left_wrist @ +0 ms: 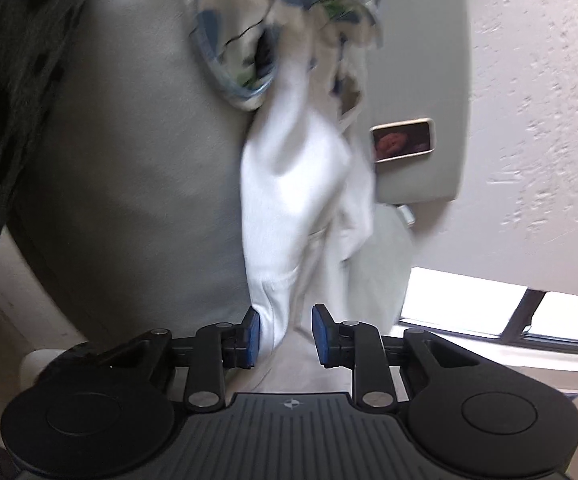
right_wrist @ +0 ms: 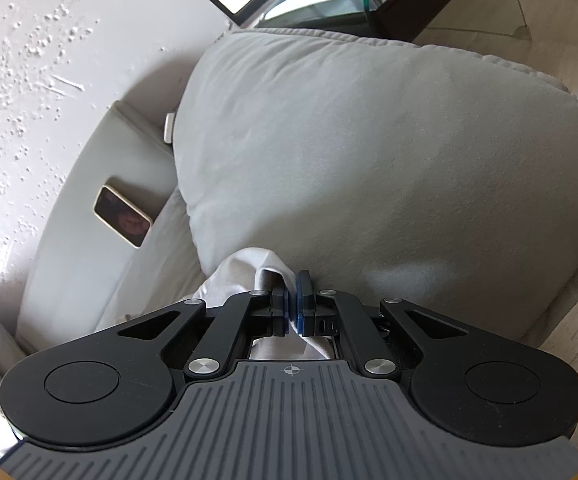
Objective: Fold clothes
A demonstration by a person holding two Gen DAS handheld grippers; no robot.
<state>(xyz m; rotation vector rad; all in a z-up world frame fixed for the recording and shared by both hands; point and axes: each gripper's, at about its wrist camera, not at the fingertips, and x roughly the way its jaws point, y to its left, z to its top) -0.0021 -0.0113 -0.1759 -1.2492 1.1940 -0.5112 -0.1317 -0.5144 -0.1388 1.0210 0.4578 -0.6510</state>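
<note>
Two tools show, one in each wrist view. The left tool stands with its blue-padded fingers wide apart, and a white garment hangs stretched ahead of it, its near end running down between the pads and touching the left one; whether anything is pinched there cannot be told, since the pads do not meet. Farther along, the white cloth joins a floral-printed piece of fabric in blue, green and cream (the picture is blurred, so whether it is one garment or two cannot be told). Behind the cloth lies a large grey cushion, and to its right a phone rests on a grey sofa arm, beside a rough white wall. A window shows at lower right.

The right tool has its jaws closed tight on a fold of the same white garment, which bunches up just in front of the pads and passes beneath the tool. It sits against the lower edge of the grey cushion. The phone lies to the left on the sofa arm, well apart from the cloth
</note>
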